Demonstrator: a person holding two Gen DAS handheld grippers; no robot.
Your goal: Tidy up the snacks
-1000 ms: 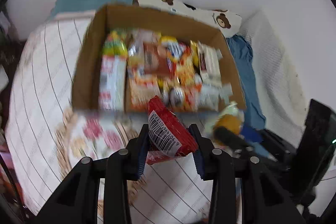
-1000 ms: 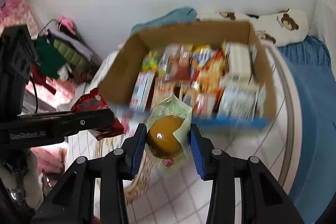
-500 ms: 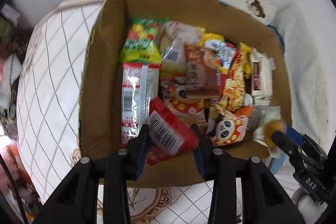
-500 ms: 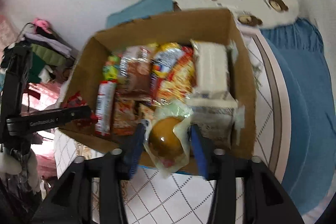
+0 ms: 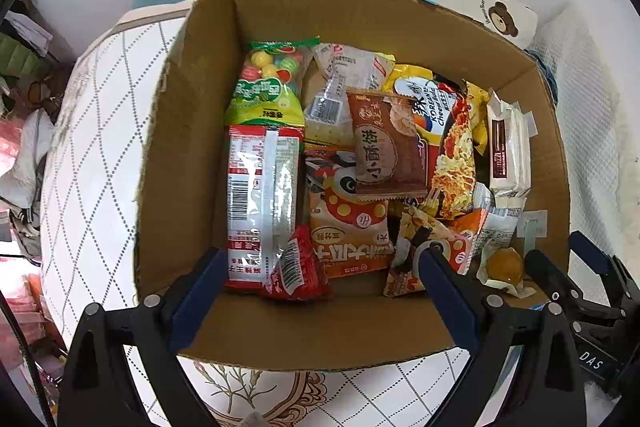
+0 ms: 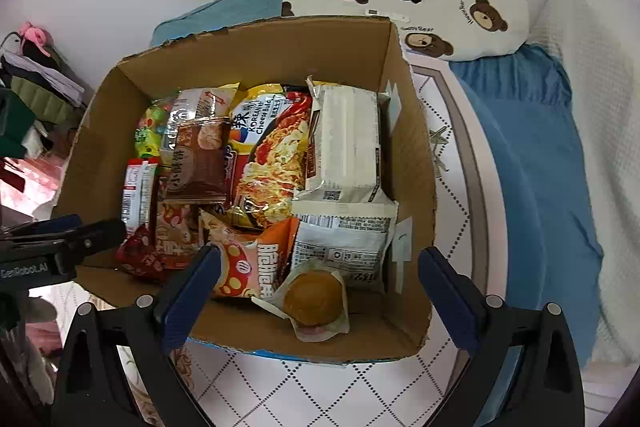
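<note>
A: Left wrist view first. Step?
B: Drop-off w/ the left tongs (image 5: 320,279): jaws have just been opening and stand spread, nothing pinched. The red packet (image 5: 295,271) lies loose in the cardboard box (image 5: 188,131), near-left corner, leaning on the long red-white pack (image 5: 260,203). It sits between the tips, but no pad presses it.
A: Right wrist view?
B: Same. Right tongs (image 6: 320,279) have just been opening too, now wide apart and empty. The wrapped bun (image 6: 314,301) rests on the box floor by the near wall, touching the orange bag (image 6: 256,267).
A: Next?
B: My guess: lift both straight up, clear of the box walls, then go look for more snacks on the bed (image 6: 360,387).
</note>
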